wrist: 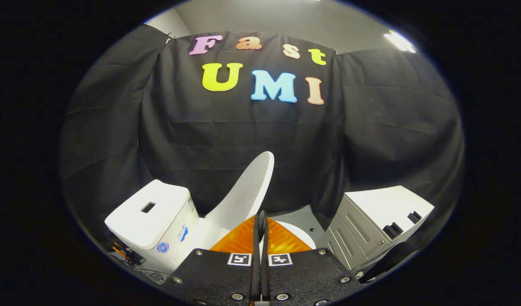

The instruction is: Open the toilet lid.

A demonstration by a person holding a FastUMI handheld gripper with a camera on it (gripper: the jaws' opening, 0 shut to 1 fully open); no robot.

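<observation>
Toilet lid [245, 191]: raised, tilted, beyond the gripper [260, 221], frame centre. Tank [152, 214]: lower left, beside lid. Drawer cabinet [370, 225]: lower right, drawers shut. Jaws: closed together, holding nothing.

A white drawer cabinet [381, 221] stands at lower right against the black cloth wall [243, 140]. Grey ceiling [285, 19] shows above, with a bright light [399, 41] at upper right. Tangled cables [130, 257] lie at lower left.
</observation>
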